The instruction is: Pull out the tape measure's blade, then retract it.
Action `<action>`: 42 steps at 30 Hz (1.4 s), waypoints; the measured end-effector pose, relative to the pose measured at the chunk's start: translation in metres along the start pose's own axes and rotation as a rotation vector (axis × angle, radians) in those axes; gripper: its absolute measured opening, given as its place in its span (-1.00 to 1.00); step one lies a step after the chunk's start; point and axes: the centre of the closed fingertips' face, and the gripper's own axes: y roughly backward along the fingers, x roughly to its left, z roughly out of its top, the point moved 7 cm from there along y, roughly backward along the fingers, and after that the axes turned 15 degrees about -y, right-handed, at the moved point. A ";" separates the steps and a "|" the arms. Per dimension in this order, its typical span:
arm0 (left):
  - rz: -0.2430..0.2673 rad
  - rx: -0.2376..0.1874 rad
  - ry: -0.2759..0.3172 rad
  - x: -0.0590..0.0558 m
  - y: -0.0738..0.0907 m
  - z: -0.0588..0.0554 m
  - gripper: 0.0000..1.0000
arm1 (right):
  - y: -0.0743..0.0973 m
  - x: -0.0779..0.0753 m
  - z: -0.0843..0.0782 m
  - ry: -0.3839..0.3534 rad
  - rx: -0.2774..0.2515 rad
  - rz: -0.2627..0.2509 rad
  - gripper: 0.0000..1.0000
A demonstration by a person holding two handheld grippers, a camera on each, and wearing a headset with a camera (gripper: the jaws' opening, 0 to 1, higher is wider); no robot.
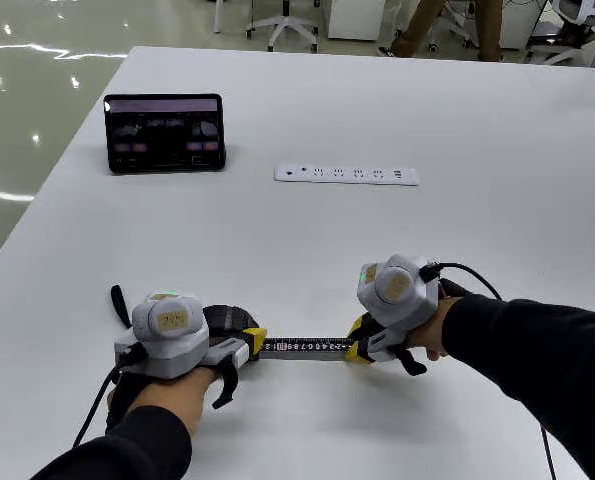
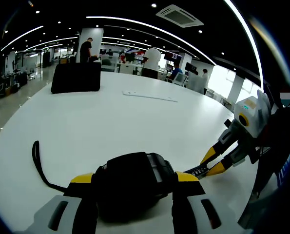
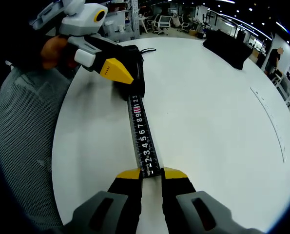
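Closest to me, my left tool (image 2: 135, 177) is clamped around the black tape measure (image 2: 135, 192) resting on the white desk (image 1: 377, 230). My right tool (image 3: 152, 173) pinches the end of its blade (image 3: 141, 131), which spans the short gap between the two. Farther back, a tablet (image 1: 164, 132) stands and a white power strip (image 1: 346, 174) lies flat, well apart.

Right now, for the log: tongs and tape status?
Left tongs shut on black tape measure case. Right tongs pinch tip of numbered blade, partly out. White power strip well clear.
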 end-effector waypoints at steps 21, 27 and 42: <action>-0.002 -0.001 0.001 0.000 0.000 0.000 0.15 | -0.006 0.004 0.006 -0.001 -0.016 0.008 -0.78; -0.004 0.000 0.003 0.000 0.000 0.000 0.15 | -0.007 0.005 0.007 0.005 -0.020 0.012 -0.78; -0.007 0.002 0.007 0.000 0.000 -0.001 0.16 | -0.008 0.009 0.012 -0.004 -0.034 0.023 -0.79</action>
